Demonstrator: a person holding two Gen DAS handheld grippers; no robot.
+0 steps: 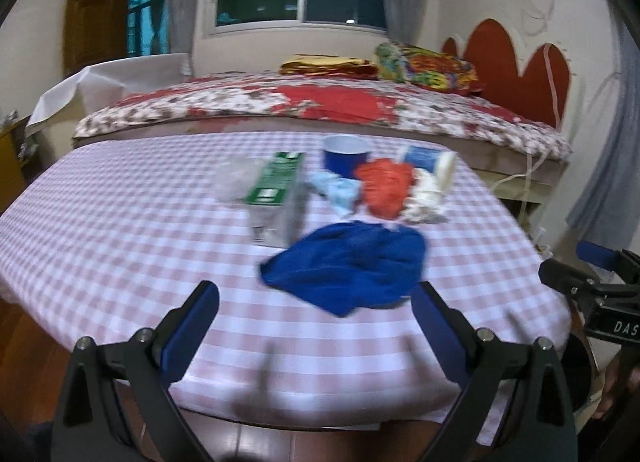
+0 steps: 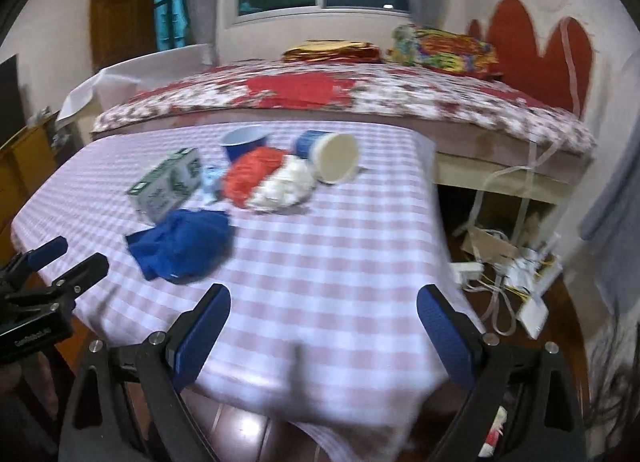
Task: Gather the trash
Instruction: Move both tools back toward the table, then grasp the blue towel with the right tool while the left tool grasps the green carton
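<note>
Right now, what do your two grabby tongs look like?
The left tongs and the right tongs look alike: black plastic arms shaped like a V, silver screws at the joints, and flat blue rubbery pads on the fingertips. White lettering marks each black body. No cables or sleeves show.

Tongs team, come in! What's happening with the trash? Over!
Left tongs open, empty. Right tongs open, empty. Crumpled blue cloth nearest, untouched on pink checked tablecloth. Path open. Over.

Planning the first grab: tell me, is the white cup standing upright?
No, the white cup lies on its side beside the white crumpled paper.
</note>
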